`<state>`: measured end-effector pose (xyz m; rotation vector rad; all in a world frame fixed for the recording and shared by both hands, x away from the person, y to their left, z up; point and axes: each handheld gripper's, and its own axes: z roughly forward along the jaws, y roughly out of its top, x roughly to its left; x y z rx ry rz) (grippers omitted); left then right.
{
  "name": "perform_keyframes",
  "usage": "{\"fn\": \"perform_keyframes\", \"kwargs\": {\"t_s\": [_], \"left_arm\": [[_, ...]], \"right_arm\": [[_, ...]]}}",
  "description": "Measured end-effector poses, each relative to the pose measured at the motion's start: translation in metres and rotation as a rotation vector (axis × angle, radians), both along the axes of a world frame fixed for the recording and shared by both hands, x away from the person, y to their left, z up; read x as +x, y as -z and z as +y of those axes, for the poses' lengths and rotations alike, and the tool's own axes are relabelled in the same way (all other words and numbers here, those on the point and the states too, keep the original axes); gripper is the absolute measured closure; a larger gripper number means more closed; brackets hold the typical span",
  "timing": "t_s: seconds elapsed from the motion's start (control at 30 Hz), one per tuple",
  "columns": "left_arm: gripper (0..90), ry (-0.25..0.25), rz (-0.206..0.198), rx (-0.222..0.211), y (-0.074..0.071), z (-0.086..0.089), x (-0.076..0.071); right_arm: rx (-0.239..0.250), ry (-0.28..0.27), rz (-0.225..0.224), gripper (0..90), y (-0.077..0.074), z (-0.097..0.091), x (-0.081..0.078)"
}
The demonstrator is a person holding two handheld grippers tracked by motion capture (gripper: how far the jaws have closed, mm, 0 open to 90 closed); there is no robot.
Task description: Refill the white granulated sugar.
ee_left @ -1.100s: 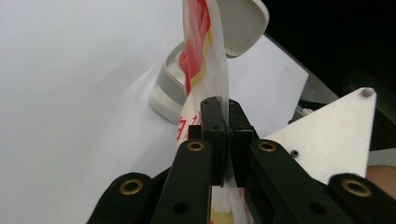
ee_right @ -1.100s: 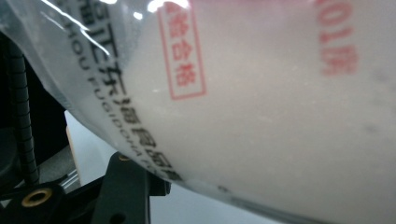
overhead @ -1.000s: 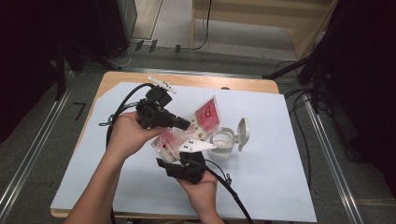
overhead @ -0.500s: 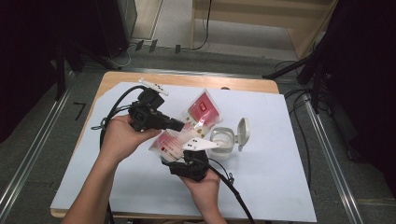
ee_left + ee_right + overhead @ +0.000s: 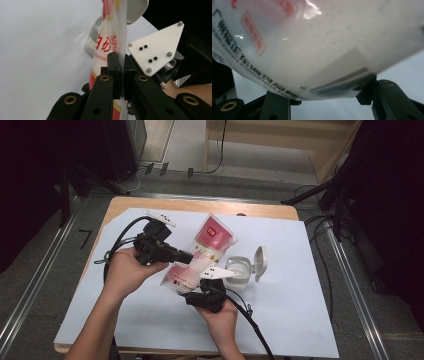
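The sugar bag (image 5: pixel 200 257) sits at the centre of the high view, lifted off the blue-white table sheet (image 5: pixel 310 320) and slanted, with its red-labelled end toward the upper right and its other end toward the lower left. The left gripper (image 5: pixel 184 256), entering from the left of that frame, is clenched on the thin film edge of the bag; in the left gripper view the two black jaws meet flat on the clear plastic (image 5: pixel 120 62), a pinch that appears intended to steady the bag from the side. The right gripper (image 5: pixel 202 290), just below the bag at centre frame, grasps the bulging lower end: in the right gripper view the filled body (image 5: pixel 324 50) spans the gap and rests against both jaws, which stand about half apart because the contents keep them so. This hold likely carries the weight and sets the tilt. The white container (image 5: pixel 239 272) stands on the sheet just right of the bag, its hinged lid (image 5: pixel 260 262) swung up and open, so the mouth is clear; the slant suggests the bag is being positioned for pouring into it
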<state>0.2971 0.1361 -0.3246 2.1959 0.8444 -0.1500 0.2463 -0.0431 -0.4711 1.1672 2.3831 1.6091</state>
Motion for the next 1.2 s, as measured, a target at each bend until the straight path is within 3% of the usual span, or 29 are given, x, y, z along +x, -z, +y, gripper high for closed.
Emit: {"fn": "perform_keyframes", "kwargs": {"t_s": [0.4,0.53,0.7,0.97,1.07,1.2], "left_arm": [[90.0,0.004,-0.010,0.000,0.002,0.006,-0.005],[90.0,0.007,-0.023,-0.008,0.002,0.007,-0.007],[90.0,0.022,-0.060,-0.007,0.001,0.003,-0.008],[90.0,0.022,-0.036,0.000,0.000,0.009,-0.008],[90.0,0.033,-0.032,-0.009,0.000,0.011,-0.007],[90.0,0.034,-0.034,0.010,0.002,0.010,-0.006]], "right_arm": [[-0.014,0.040,0.005,54.1,0.003,-0.009,0.006],[-0.014,0.048,-0.003,54.9,0.002,-0.013,0.007],[-0.050,0.042,-0.019,55.6,-0.002,-0.014,0.008],[-0.033,0.033,-0.005,55.9,-0.002,-0.015,0.010],[-0.026,0.062,-0.008,56.5,-0.001,-0.016,0.011],[-0.024,0.067,0.007,56.8,0.000,-0.020,0.013]]}}
